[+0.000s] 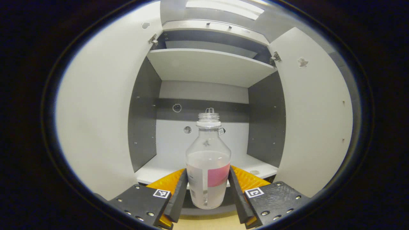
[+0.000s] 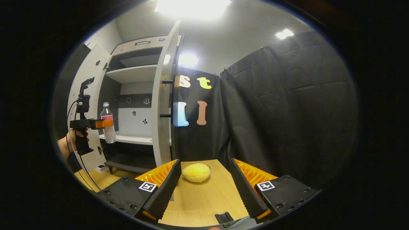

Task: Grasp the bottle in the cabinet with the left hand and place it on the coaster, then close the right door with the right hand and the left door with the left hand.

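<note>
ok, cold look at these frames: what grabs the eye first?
The clear bottle with a pink label, clamped in the left gripper in front of the open cabinet. Next, the yellow puffy object on the wooden table between the open right gripper's fingers.

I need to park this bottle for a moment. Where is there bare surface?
The cabinet's lower shelf is bare on both sides of the bottle, between its dark side walls. The upper shelf is bare too. On the wooden table, there is open room in front of the yellow sponge, between the right hand-held gripper's fingers.
</note>
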